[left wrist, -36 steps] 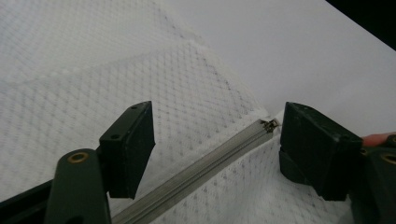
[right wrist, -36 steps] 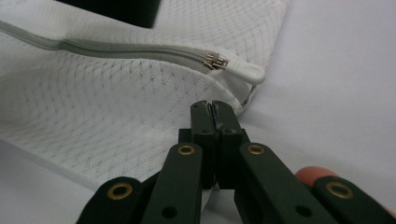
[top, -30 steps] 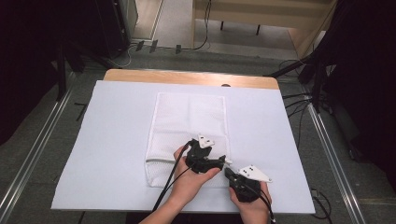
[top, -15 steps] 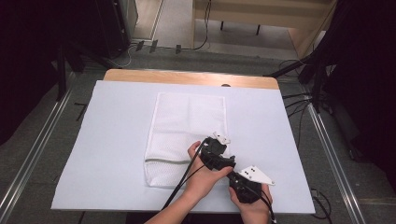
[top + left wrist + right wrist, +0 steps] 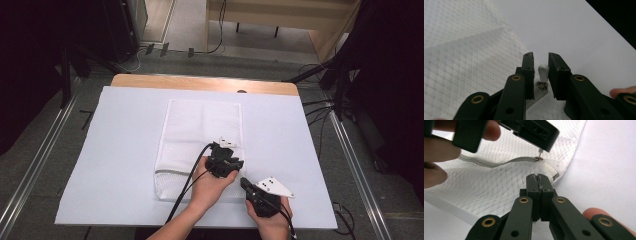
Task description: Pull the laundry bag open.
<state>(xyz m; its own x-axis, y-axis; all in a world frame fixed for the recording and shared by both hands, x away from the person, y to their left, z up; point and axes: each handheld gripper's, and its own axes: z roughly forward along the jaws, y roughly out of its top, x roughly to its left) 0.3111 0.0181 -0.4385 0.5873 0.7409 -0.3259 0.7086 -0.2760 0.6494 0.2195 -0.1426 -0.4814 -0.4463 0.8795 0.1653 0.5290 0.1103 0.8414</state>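
White mesh bag (image 5: 200,135): my hand hides its zipper pull (image 5: 543,72) from above; left gripper (image 5: 541,62) has just been closing around it, pads not touching; right gripper (image 5: 539,178) pinches mesh.

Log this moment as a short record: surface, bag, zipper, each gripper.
surface: white sheet over a wooden table
bag: white mesh laundry bag, lying flat
zipper: pull tab near the bag's corner, standing up
left gripper: jaws have just been closing, one on each side of the pull tab, a gap still visible
right gripper: jaws shut on the mesh at the bag's edge, below the zipper end
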